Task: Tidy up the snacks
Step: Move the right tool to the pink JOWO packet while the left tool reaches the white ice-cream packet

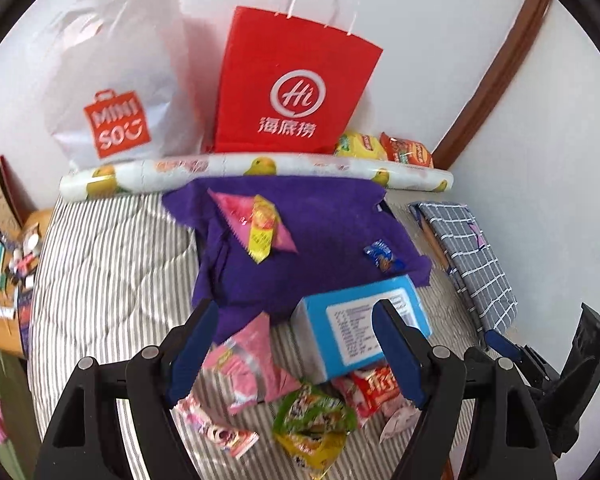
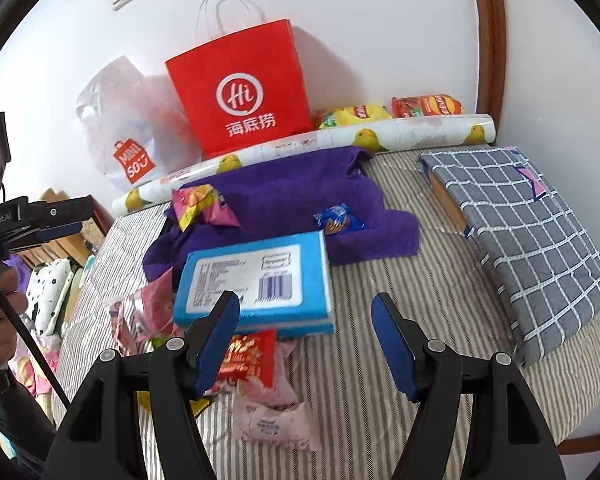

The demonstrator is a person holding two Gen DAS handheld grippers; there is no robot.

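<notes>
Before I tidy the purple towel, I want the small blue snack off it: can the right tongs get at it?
Probably yes. The right tongs are open and empty, and the small blue snack lies alone on the purple towel. The blue box sits between, so reach over it.

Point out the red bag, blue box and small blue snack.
red bag (image 1: 296, 92), left wrist view, on its front logo.
blue box (image 2: 256, 280), right wrist view, on its white label.
small blue snack (image 2: 337, 219), right wrist view, wrapper middle.
</notes>
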